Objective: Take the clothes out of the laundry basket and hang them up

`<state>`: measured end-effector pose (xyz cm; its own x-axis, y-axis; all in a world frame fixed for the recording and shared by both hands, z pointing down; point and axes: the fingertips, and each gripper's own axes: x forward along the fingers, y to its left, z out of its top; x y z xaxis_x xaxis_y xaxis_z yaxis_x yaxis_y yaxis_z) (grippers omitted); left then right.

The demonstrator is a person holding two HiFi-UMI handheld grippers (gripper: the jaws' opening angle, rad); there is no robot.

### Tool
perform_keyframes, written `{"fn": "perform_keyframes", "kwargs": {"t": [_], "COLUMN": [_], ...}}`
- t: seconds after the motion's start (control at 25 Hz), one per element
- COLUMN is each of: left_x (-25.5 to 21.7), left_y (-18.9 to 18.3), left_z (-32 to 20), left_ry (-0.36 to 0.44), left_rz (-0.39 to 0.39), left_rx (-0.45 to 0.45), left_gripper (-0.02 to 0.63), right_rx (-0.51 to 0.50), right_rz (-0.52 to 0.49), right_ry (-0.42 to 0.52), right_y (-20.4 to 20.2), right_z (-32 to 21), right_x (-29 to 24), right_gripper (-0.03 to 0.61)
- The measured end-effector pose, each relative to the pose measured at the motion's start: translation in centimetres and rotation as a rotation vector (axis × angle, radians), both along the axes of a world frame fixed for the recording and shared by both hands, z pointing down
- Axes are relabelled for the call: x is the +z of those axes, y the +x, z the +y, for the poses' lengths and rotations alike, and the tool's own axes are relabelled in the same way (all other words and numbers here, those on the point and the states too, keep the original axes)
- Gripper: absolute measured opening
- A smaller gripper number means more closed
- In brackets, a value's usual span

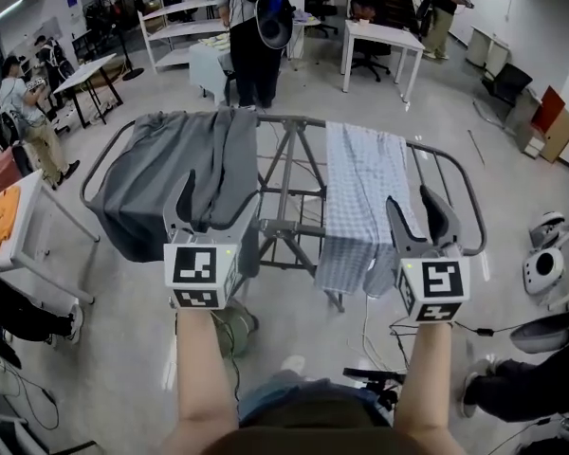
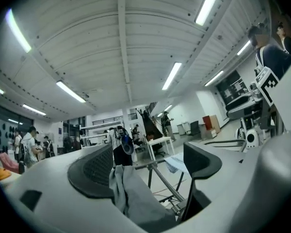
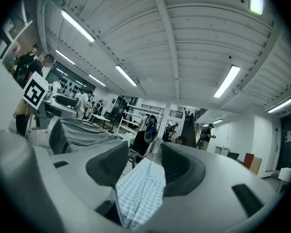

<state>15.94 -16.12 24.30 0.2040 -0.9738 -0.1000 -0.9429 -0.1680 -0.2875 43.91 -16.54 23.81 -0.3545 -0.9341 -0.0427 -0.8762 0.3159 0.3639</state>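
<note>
Jaws spread on both: left gripper (image 1: 213,209) straddles grey garment (image 1: 161,169), right gripper (image 1: 412,202) checked shirt (image 1: 360,183) (forearms outstretched, side by side)

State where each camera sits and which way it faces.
Head view: on the person's head, looking steeply down at the drying rack; both forearms, left tongs, right tongs show.
Left gripper view: on the left tongs, looking level along its jaws; grey garment between them.
Right gripper view: on the right tongs, likewise; checked cloth between its jaws.
Shared: all three show the rack and the standing person beyond it.
</note>
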Motion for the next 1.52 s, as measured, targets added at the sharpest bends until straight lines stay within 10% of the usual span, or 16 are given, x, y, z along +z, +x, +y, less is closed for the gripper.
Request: {"fn": "perform_keyframes", "kwargs": {"t": [0.12,0.16,0.24,0.96,1.52], "left_x": [0.2,0.2,-0.1,-3.7,-1.7], "left_y": [0.0,-0.3,-1.2,-1.6,0.2], "left_z": [1.2,1.6,2.3,4.3,3.6], "left_ry": [-0.008,-0.005,0.015,0.135,0.049], "left_rz": [0.022,0.018,-0.001,0.014,-0.109], "left_rx": [0.038,0.028,-0.02,-0.021,-0.021], "left_gripper": [0.43,0.352,0.001,0.0,0.002], "right_rx": [-0.019,-0.021,-0.017,-0.004,0.017], "right_rz": [-0.028,-0.044,-0.074,-0.033,-0.035], "right_ry": [0.003,0.012,0.031,0.075,0.083], "right_y": [-0.2,-0.2,0.1,1.5,2.5], "right_z": [0.7,0.9,1.2,3.2,4.7], "right_x": [-0.1,-0.4,-1.2,-2.7,-2.4], "right_gripper": [0.05,0.021,0.003,0.002,0.002]}}
